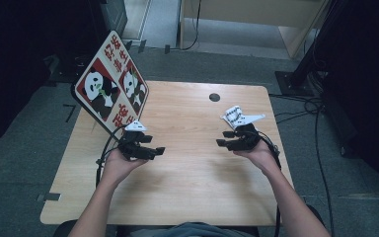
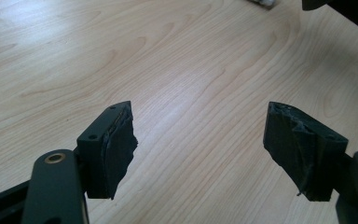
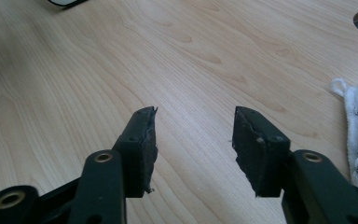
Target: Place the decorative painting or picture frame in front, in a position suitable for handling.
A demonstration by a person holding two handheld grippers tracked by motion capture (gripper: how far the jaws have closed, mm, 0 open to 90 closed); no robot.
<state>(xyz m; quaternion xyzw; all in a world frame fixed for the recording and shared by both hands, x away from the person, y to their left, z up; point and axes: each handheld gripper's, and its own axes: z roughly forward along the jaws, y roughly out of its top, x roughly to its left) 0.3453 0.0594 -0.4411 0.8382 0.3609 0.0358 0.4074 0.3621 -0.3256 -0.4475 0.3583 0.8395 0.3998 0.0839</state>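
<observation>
Above table (image 1: 187, 173), both hands palm-up

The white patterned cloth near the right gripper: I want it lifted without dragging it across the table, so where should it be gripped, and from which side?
Probably at the white patterned cloth's near edge, reached by the right gripper moving forward from the person's side. The cloth lies low on the table, just beyond the open, empty jaws. In the right gripper view its looped corner sticks out, another thin part to pinch.
</observation>
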